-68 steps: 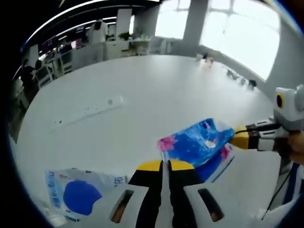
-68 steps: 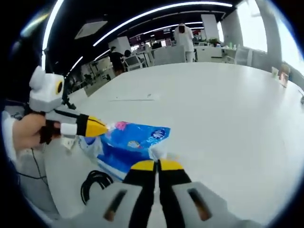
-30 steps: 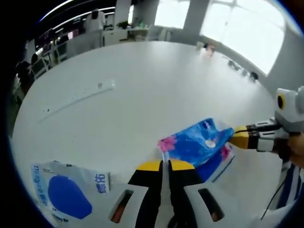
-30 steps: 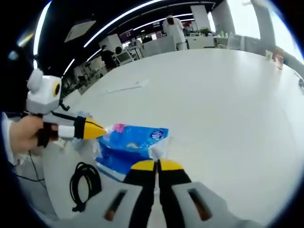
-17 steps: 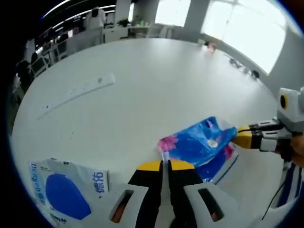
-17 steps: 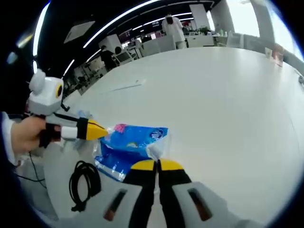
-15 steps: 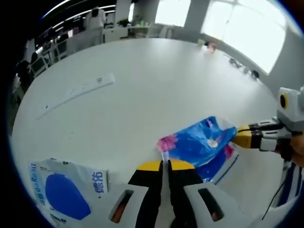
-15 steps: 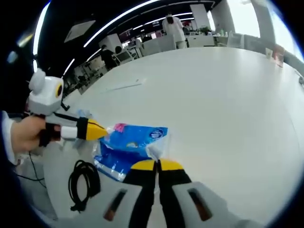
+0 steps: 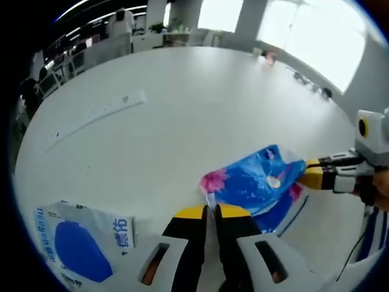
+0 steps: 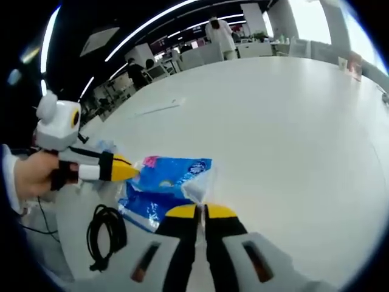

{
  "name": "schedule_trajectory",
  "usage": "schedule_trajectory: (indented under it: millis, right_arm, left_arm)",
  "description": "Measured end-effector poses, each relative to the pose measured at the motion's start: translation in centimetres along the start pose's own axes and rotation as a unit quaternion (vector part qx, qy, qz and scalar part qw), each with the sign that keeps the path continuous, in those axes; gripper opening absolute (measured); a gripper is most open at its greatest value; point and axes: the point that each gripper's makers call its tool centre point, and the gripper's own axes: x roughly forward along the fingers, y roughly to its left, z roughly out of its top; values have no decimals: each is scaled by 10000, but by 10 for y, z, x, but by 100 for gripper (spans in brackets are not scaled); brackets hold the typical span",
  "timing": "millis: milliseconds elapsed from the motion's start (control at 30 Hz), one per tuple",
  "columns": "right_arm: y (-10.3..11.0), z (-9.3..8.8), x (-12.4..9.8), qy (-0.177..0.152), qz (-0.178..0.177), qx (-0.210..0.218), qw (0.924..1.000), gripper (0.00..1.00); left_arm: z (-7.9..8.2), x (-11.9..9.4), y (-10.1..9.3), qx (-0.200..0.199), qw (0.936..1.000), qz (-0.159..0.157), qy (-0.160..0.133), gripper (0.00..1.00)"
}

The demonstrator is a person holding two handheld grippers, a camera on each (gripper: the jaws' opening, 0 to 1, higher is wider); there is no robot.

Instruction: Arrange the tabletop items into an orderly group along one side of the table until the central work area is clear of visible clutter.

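White table (image 9: 182, 103) | both grippers' fingers pinched on blue packet (image 9: 255, 182)

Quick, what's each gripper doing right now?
Left gripper: shut on the blue packet.
Right gripper: shut on the same blue packet's other end.

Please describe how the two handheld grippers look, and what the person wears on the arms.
Each gripper has pale grey jaw bodies with slotted openings, black inner edges and yellow tips: the left gripper and the right gripper. Seen from the side, each narrows to a black-and-yellow nose behind white bands. A thin black cable hangs below. A white sleeve cuff shows.
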Motion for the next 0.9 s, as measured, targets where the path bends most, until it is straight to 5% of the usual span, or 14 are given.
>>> schedule_trajectory:
  millis: [433,600,900]
  right_arm:
    - [-4,2,0,49,-143,46,9999,9]
    - [-6,1,-6,44,-245,36,9997,18]
    - [1,1,-20,-33,-166,-24,9999,19]
  left_arm:
    - [3,-1,4,33,10000,66,-28,12]
    - [11,-9,7,233,9993,227,-183,18]
    - [27,-28,2,343,9978,208,-526,34]
